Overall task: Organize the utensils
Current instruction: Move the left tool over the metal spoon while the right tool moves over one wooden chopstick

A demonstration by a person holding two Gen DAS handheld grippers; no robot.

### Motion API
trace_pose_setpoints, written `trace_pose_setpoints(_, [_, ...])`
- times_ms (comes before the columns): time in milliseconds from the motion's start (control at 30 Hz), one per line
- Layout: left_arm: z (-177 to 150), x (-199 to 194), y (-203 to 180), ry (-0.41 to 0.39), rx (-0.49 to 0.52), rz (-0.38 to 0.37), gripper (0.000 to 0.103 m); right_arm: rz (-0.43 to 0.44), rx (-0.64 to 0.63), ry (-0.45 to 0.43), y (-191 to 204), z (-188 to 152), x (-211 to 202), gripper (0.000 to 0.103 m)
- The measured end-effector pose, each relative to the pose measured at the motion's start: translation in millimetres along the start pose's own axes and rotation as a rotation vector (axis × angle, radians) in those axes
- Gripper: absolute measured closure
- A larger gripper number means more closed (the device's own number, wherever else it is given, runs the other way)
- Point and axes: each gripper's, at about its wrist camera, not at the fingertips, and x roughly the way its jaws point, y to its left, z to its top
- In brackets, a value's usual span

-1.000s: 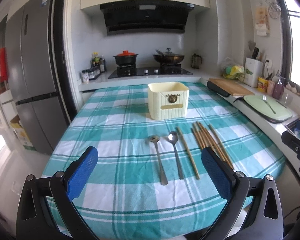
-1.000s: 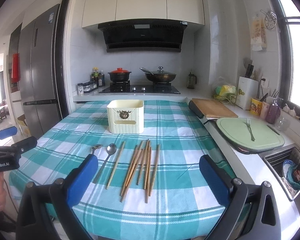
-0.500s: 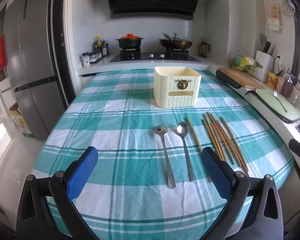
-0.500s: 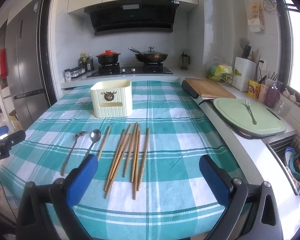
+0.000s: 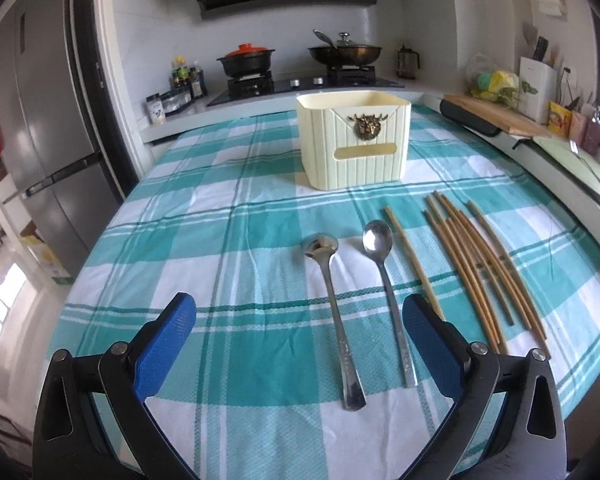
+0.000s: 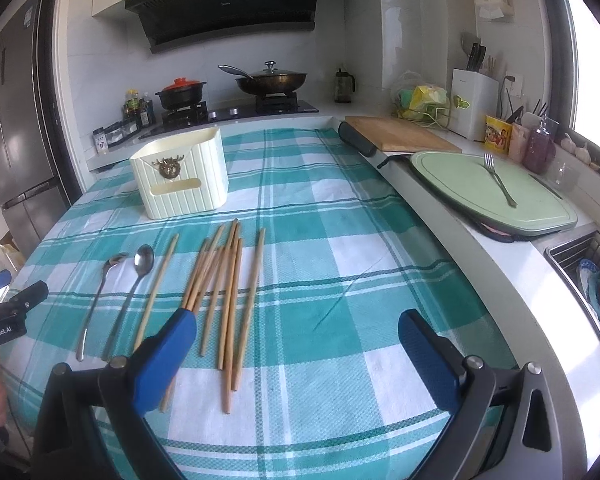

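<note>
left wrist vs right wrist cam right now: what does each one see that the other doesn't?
Only the left wrist view: the open left gripper head-on, with both spoon handles lying between its blue pads.

Only the right wrist view: the open right gripper, the sink basket, and the fork in full on the green board. The left gripper appears only as a sliver at the left edge.

Both: the cream holder, two spoons, the chopsticks, the checked cloth, the stove pots.
</note>
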Motion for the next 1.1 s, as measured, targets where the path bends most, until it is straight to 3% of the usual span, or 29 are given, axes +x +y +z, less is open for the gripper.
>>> trace_pose_setpoints(367, [2.6, 47.0, -8.0, 0.042, 0.035, 0.057, 0.001, 0.016, -0.039, 0.026, 4.1, 11.2, 49.9, 0.004])
trace_pose_setpoints(467, [3.2, 56.2, -2.9, 0.063, 0.022, 0.054, 0.001, 0.058, -0.067, 0.067, 12.8, 16.9, 78.0, 0.019])
trace_pose_setpoints(633, [4.0, 69.2, -2.5, 0.089, 0.016, 0.04, 0.002, 0.109, -0.101, 0.166, 25.0, 26.5, 125.3, 0.053])
trace_pose_setpoints(833, [4.1, 88.1, -15.2, 0.102, 0.083, 0.063, 0.013, 0.138, -0.112, 0.24, 29.7, 22.8, 154.3, 0.066])
trace_pose_setpoints(933, [5.7, 100.9, -20.8, 0.123, 0.125, 0.063, 0.026, 0.135, -0.127, 0.256, 31.1, 18.7, 159.6, 0.067])
trace_pose_setpoints(1033, [6.5, 113.5, -24.2, 0.161, 0.159, 0.021, 0.059, 0.134, -0.124, 0.256, 32.1, 17.3, 159.4, 0.067])
trace_pose_setpoints(1100, [8.9, 115.6, -19.6, 0.177, 0.137, -0.043, 0.09, 0.13, -0.121, 0.259, 31.9, 18.1, 159.7, 0.067])
